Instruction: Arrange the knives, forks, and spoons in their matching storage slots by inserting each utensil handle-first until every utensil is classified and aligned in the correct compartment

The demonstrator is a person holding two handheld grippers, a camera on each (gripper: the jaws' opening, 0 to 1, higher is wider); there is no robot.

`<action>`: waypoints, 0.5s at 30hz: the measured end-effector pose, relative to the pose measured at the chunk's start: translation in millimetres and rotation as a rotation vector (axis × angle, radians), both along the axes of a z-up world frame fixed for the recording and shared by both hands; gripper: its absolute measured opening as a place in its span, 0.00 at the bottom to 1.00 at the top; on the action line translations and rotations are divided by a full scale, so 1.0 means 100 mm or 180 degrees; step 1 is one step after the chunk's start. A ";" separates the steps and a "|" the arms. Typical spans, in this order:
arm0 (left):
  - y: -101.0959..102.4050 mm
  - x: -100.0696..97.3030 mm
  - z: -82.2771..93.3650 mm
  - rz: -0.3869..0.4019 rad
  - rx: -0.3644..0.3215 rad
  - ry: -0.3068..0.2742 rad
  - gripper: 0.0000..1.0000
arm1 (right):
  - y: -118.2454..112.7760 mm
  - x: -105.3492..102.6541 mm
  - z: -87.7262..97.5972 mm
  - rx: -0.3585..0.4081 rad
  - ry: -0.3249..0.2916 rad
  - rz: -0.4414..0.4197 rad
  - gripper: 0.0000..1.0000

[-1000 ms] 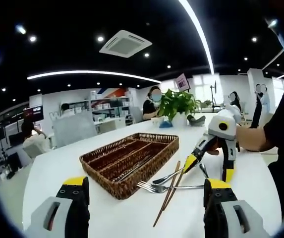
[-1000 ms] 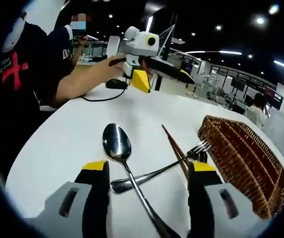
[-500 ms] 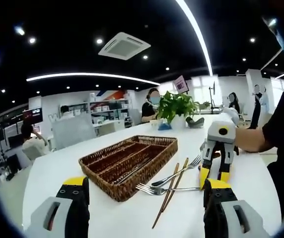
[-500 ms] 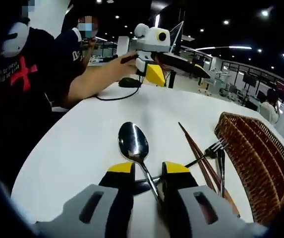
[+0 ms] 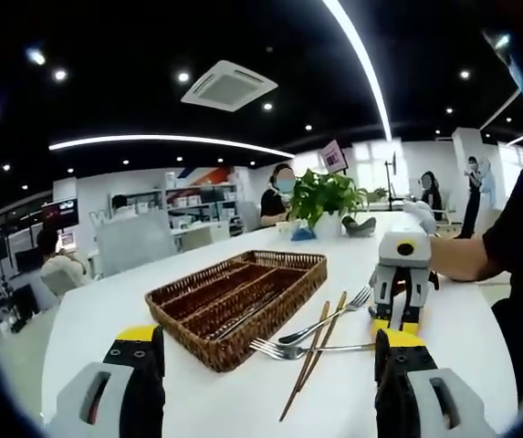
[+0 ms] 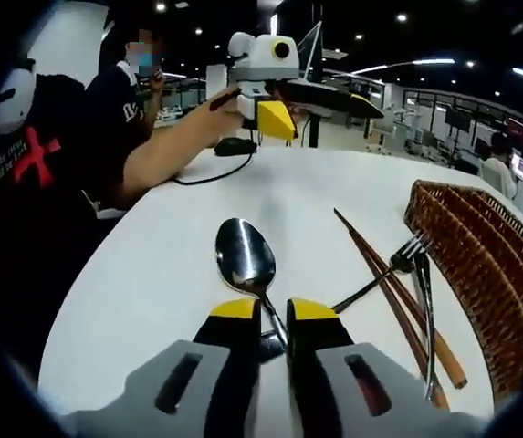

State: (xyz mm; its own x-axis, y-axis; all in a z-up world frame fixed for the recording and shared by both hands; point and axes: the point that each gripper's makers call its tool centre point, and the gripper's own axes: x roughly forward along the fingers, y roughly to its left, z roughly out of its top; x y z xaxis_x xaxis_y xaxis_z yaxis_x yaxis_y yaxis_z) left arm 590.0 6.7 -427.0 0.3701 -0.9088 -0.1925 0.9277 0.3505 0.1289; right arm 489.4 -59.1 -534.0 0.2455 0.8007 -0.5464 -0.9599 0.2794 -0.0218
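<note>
The right tool is closing its yellow-tipped jaws on the thin handle of the spoon, whose bowl is lying face up on the white bench just ahead of the jaws; the same tool is appearing in the left gripper view, pointing down at the bench. The left tool is hovering with its jaws spread wide and holding nothing. Two forks and a pair of chopsticks are lying crossed just beside the wicker cutlery tray, whose long compartments are running away from the camera; something metallic seems to be lying in one slot. The step in hand appears to be the pickup of the spoon. The next move is likely calling for lifting it, turning the handle toward the tray, and sliding it into the spoon slot.
</note>
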 end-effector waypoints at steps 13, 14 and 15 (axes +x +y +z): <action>-0.02 -0.03 -0.05 -0.0036 0.0065 0.0021 1.00 | -0.02 -0.02 0.02 -0.0127 -0.0203 0.0139 0.01; -0.03 -0.03 -0.06 -0.0050 0.0081 0.0029 1.00 | -0.04 0.00 0.01 -0.0137 -0.0197 0.0112 0.01; -0.03 -0.04 -0.07 -0.0063 0.0094 0.0037 1.00 | -0.05 0.01 0.02 -0.0135 -0.0187 0.0101 0.01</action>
